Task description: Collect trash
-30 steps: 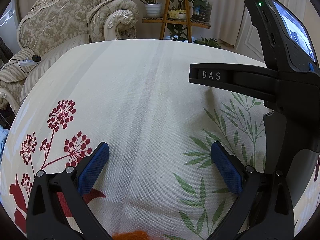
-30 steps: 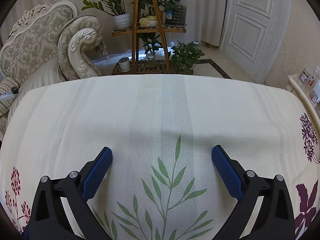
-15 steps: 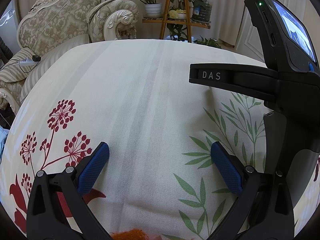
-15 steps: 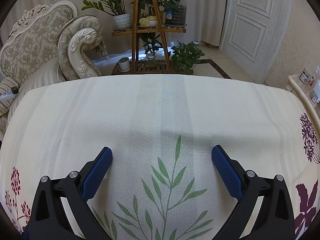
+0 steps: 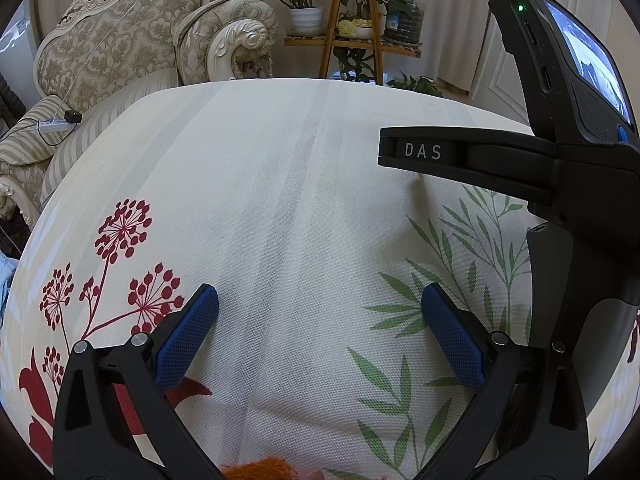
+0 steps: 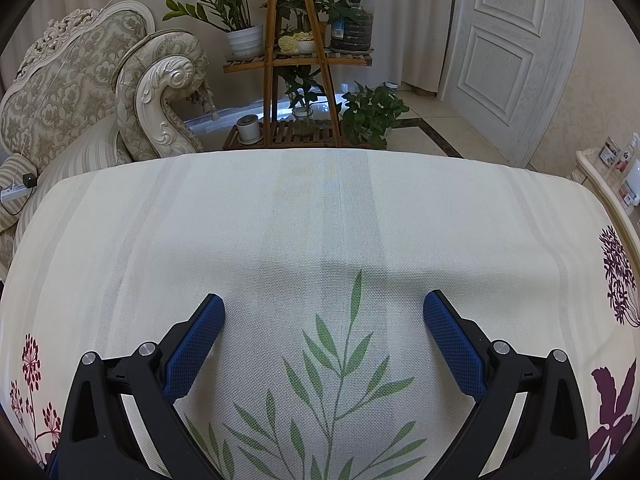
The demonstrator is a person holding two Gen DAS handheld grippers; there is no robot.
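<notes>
My left gripper [image 5: 319, 300] is open and empty over a table covered by a cream floral cloth [image 5: 280, 184]. A small orange fuzzy scrap [image 5: 260, 470] peeks in at the bottom edge of the left wrist view, below the jaws; most of it is cut off. My right gripper [image 6: 324, 308] is open and empty over the same cloth [image 6: 320, 216], above a green leaf print. The right gripper's black body, marked DAS [image 5: 500, 156], shows at the right of the left wrist view. No other trash is visible.
An ornate cream sofa [image 5: 120, 52] stands beyond the table's far left edge. A wooden plant stand [image 6: 296, 60] with potted plants is behind the table. A white door [image 6: 512, 52] is at the far right, with a side cabinet [image 6: 608, 184] by the table's right edge.
The orange scrap shows slightly more at the bottom edge of the left wrist view. Both grippers have stayed almost still and open.
</notes>
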